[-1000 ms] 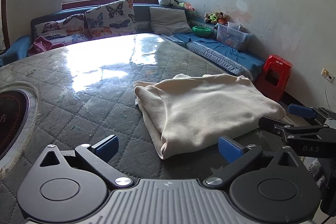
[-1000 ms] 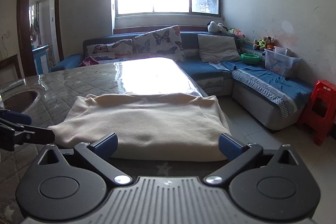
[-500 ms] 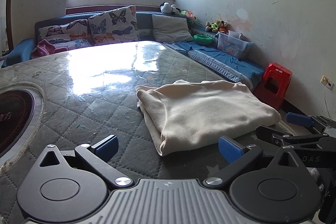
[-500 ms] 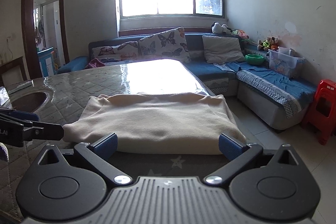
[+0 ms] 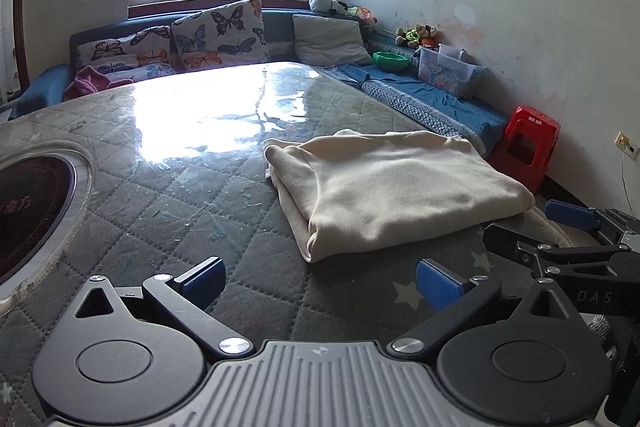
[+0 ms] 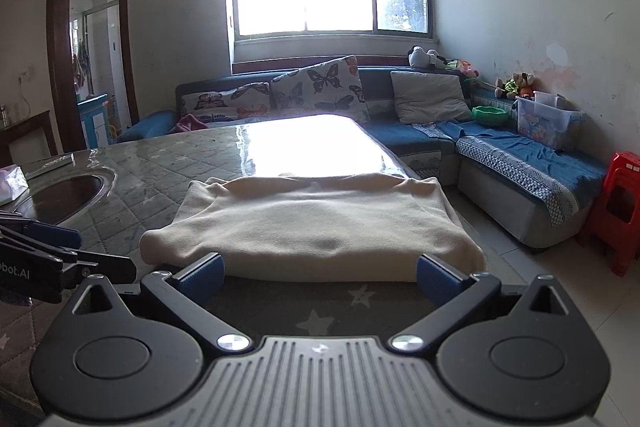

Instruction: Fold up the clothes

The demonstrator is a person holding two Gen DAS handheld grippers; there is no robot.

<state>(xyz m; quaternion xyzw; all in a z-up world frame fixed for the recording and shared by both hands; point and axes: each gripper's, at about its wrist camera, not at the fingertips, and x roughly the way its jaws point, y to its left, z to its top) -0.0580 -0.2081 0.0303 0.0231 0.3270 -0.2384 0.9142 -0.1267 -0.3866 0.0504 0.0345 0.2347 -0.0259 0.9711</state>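
Already folded into a thick rectangle, the cream garment (image 5: 394,187) lies near the right edge of the tabletop (image 5: 168,187), its layered side edges showing toward the left and its rounded fold running along the near side. It looks soft and fleecy, likely a sweater, though no sleeve or collar is visible to confirm that. Seen from the right wrist, the same bundle (image 6: 316,223) sits square just beyond the jaws, with nothing between them.

Both tools hang off the cloth. The left gripper (image 5: 320,277) has its jaws wide apart and empty, hovering over the quilted, plastic-covered surface near the bundle's near left corner. The right gripper (image 6: 320,269) is likewise spread wide and holds nothing, facing the near fold.

By the look of it, the folding is at or close to its end. Any further move would call for either one more halving, pinching both near corners together and carrying them to the far edge, or leaving the bundle as it is.

Farther out stand a blue sofa (image 6: 496,151) with butterfly cushions (image 5: 218,35) and a red stool (image 5: 526,147).
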